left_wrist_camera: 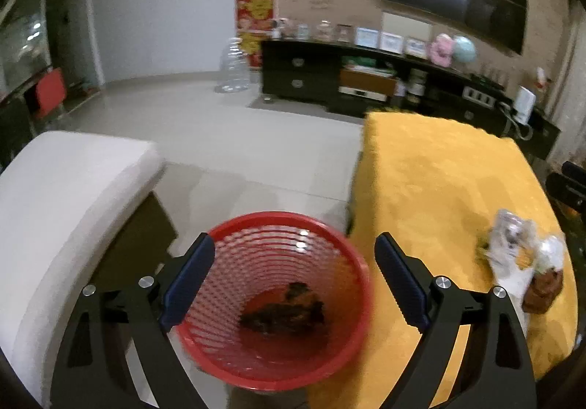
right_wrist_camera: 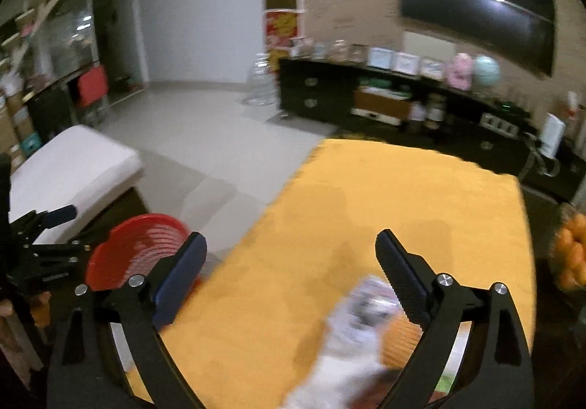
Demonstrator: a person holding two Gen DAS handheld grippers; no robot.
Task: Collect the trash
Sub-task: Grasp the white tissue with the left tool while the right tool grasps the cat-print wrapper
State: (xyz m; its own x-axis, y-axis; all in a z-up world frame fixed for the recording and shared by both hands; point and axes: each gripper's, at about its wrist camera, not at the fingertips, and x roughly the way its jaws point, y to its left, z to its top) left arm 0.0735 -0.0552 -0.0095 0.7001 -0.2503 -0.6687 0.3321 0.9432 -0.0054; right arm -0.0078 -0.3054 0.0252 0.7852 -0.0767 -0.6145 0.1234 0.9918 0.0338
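The left hand-held gripper is tilted downward over the red basket, its two fingers spread wide with nothing between the pads. Seen past the fingers, the basket's open mouth lies directly below, and a dark crumpled piece of trash rests on its bottom. The basket stands on the floor, just beside the edge of the yellow-covered tabletop and near a white cushioned seat.

The right hand-held gripper also points down at a slant, above the yellow tabletop, fingers spread apart and empty. A blurred heap of wrappers and plastic lies on the cloth close to its right finger, partly hidden behind it; whether the finger touches it cannot be told. In the left wrist view the same heap of wrappers sits near the tabletop's right edge, with a brown piece at its near side. From the right wrist view the left gripper shows at the frame's left, above the basket.
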